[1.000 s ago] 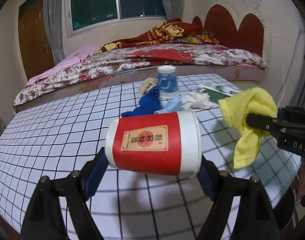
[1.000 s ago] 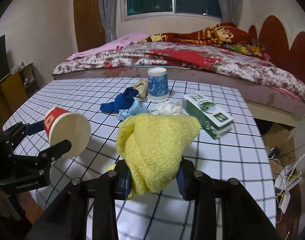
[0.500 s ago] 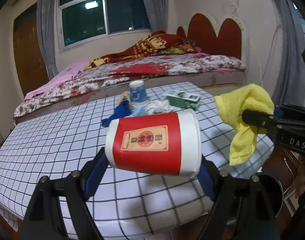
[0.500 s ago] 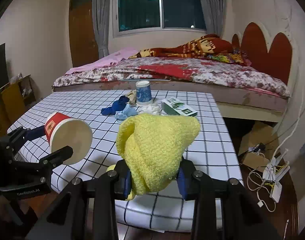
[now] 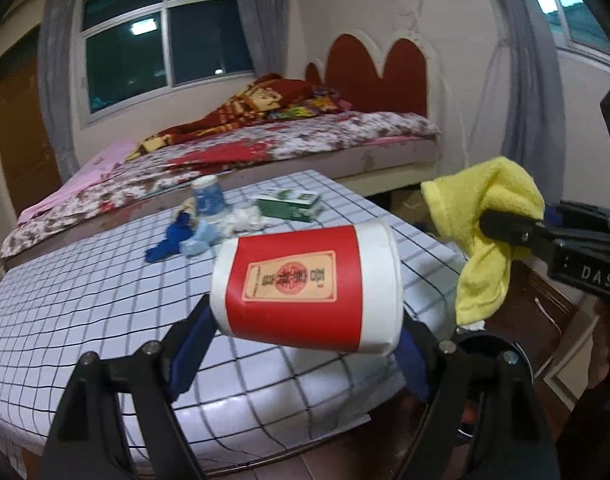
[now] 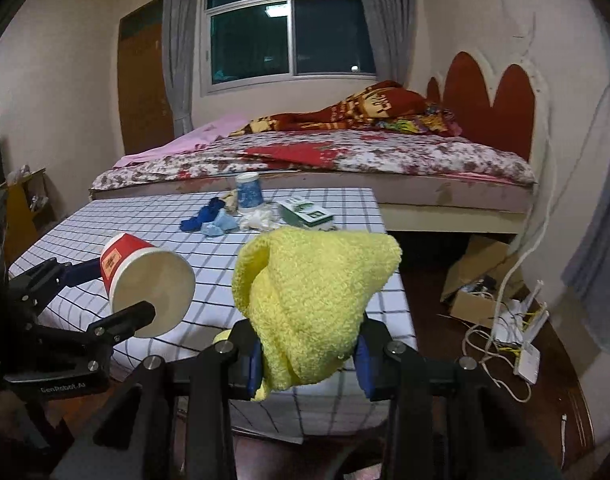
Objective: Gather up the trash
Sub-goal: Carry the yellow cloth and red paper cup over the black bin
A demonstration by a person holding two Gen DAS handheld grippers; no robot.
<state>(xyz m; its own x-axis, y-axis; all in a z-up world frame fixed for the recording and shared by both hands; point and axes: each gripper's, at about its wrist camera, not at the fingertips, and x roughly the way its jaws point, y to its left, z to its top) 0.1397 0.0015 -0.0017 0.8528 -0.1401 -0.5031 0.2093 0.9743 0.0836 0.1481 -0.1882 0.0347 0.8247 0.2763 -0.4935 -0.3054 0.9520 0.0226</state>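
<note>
A: Why is the red paper cup (image 5: 305, 286) lying sideways?

B: The left gripper (image 5: 301, 344) clamps it end to end, jaws spread wide across base and rim, clear of the checked table (image 5: 85, 300).

A: And on the right?

B: The right gripper (image 6: 307, 354) pinches the yellow cloth (image 6: 313, 300), jaws fairly narrow, bunching it above the pads. I'd guess both are being carried off. Still on the table: 1 blue cup (image 6: 249, 192), 1 green box (image 6: 305, 214) and some rags, well ahead of both grippers.

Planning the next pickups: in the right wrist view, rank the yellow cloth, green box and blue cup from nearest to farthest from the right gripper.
1. Yellow cloth, clamped in the right gripper.
2. Green box, on the table's right side.
3. Blue cup, at the far edge.
</note>
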